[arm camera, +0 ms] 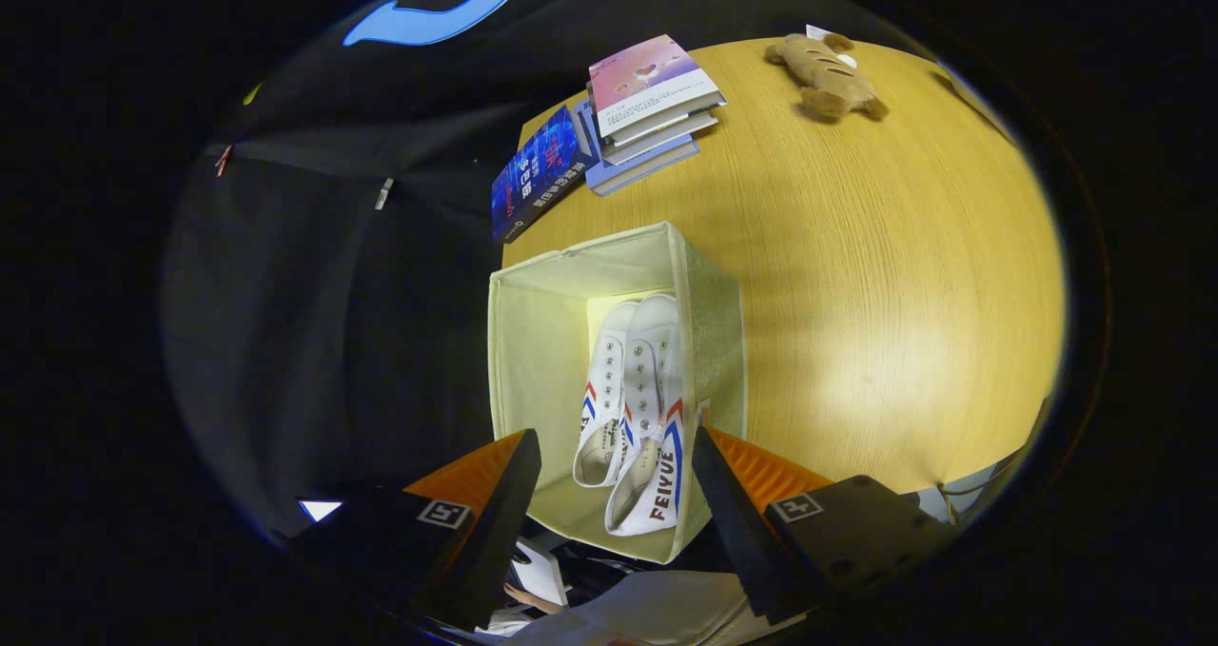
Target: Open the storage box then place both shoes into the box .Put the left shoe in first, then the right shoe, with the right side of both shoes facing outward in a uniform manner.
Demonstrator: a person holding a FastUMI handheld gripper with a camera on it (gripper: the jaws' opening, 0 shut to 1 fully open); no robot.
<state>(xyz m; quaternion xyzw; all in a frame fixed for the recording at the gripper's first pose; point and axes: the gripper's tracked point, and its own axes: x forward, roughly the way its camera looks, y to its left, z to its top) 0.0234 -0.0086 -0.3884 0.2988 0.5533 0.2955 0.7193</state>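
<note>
Wooden table (856, 275); 2 shoes (633, 408) in box (533, 342) between released tool (617, 456) fingers.

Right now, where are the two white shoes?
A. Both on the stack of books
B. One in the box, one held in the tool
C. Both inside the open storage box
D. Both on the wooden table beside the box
C: both white shoes lie side by side inside the open storage box, and the tool hangs open above them, holding nothing.
</note>
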